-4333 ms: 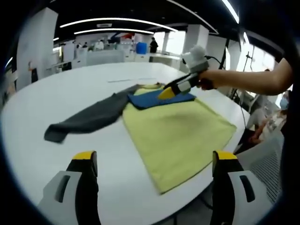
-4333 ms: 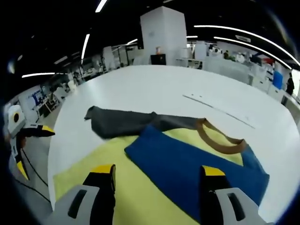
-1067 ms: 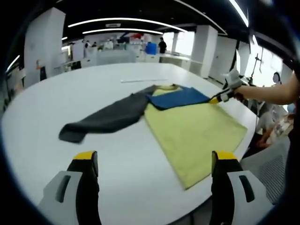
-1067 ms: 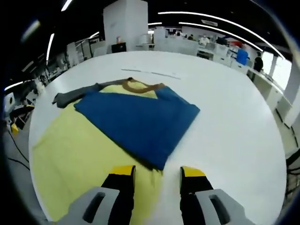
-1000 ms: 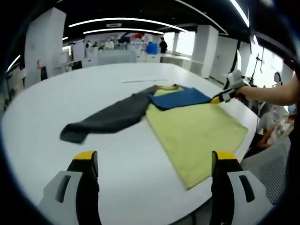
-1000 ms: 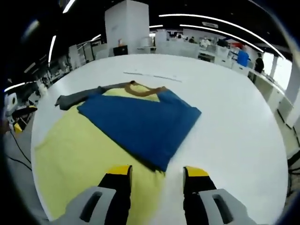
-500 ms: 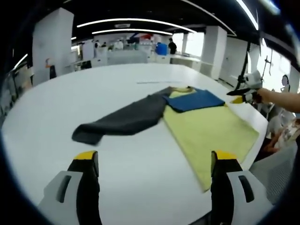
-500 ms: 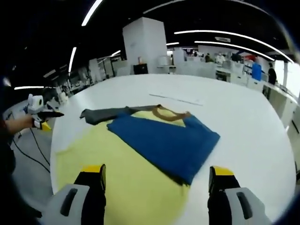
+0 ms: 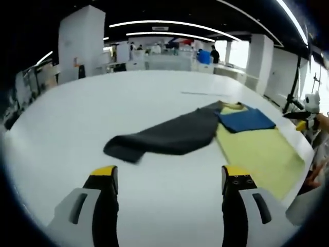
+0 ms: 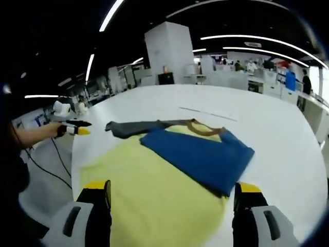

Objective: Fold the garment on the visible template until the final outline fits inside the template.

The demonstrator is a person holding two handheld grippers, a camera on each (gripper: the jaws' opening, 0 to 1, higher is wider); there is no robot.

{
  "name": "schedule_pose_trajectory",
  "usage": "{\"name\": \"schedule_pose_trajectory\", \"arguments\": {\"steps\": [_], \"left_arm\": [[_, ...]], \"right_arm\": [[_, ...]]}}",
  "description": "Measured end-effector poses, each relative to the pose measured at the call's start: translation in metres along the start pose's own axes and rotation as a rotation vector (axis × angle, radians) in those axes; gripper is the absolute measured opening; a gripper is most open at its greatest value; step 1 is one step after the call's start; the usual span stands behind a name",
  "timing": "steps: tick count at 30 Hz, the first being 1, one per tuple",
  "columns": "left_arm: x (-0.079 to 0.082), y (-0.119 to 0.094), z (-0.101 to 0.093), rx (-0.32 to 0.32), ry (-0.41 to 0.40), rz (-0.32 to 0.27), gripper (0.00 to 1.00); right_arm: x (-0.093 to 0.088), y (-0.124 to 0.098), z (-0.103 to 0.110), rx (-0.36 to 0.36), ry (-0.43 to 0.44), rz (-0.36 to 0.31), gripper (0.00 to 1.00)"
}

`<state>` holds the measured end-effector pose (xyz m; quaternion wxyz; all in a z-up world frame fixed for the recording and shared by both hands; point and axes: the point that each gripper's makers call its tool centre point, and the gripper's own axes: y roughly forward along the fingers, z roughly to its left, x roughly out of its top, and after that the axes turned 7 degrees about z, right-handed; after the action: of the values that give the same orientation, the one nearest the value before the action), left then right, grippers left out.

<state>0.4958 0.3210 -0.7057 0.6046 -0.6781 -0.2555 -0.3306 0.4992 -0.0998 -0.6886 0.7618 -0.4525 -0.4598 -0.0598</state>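
A shirt lies flat on the white table point(image 9: 77, 113). Its yellow body point(image 9: 262, 149) is at the right of the left gripper view, with the blue sleeve point(image 9: 245, 119) folded across it and the grey sleeve point(image 9: 164, 136) stretched out to the left. My left gripper point(image 9: 169, 177) hovers open, short of the grey cuff, holding nothing. In the right gripper view the yellow body point(image 10: 149, 190), blue sleeve point(image 10: 205, 154), brown collar point(image 10: 203, 128) and grey sleeve point(image 10: 139, 126) lie ahead. My right gripper point(image 10: 173, 188) is open over the yellow hem, apart from the cloth.
Thin line marks point(image 10: 203, 113) run on the table beyond the collar. The table edge curves close by the shirt's hem. A hand holds the left gripper point(image 10: 74, 128) off the table's edge. Desks, pillars and people stand far behind.
The right gripper's jaws have spread wide and drawn back from the blue sleeve's edge. The left gripper's view has swung toward the grey sleeve and moved closer. The shirt lies as before.
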Motion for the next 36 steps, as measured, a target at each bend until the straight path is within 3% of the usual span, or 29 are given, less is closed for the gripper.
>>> {"name": "schedule_pose_trajectory", "arguments": {"steps": [4, 7, 10, 15, 21, 25, 32, 36], "left_arm": [[0.003, 0.009, 0.02, 0.06, -0.072, -0.026, 0.71], [0.003, 0.016, 0.031, 0.071, -0.144, -0.035, 0.64], [0.001, 0.021, 0.043, 0.119, -0.13, -0.028, 0.59], [0.002, 0.03, 0.052, 0.14, -0.204, -0.055, 0.49], [-0.008, 0.046, 0.061, 0.194, -0.266, -0.007, 0.34], [-0.004, 0.052, 0.065, 0.229, -0.318, -0.022, 0.27], [0.002, 0.062, 0.066, 0.285, -0.274, -0.016, 0.25], [-0.005, 0.067, 0.067, 0.311, -0.279, 0.011, 0.24]], "right_arm": [[0.0, -0.005, 0.008, 0.018, -0.002, -0.001, 0.99], [0.0, -0.008, 0.011, 0.02, 0.001, -0.003, 0.99], [-0.002, -0.01, 0.012, 0.014, 0.004, -0.003, 0.99], [-0.007, -0.013, 0.012, 0.018, 0.02, 0.007, 0.99], [-0.012, -0.018, 0.011, 0.008, 0.039, 0.003, 0.98], [-0.017, -0.019, 0.009, 0.001, 0.047, 0.012, 0.98], [-0.022, -0.02, 0.005, -0.012, 0.073, 0.014, 0.98], [-0.023, -0.02, 0.005, -0.021, 0.076, 0.011, 0.98]]}}
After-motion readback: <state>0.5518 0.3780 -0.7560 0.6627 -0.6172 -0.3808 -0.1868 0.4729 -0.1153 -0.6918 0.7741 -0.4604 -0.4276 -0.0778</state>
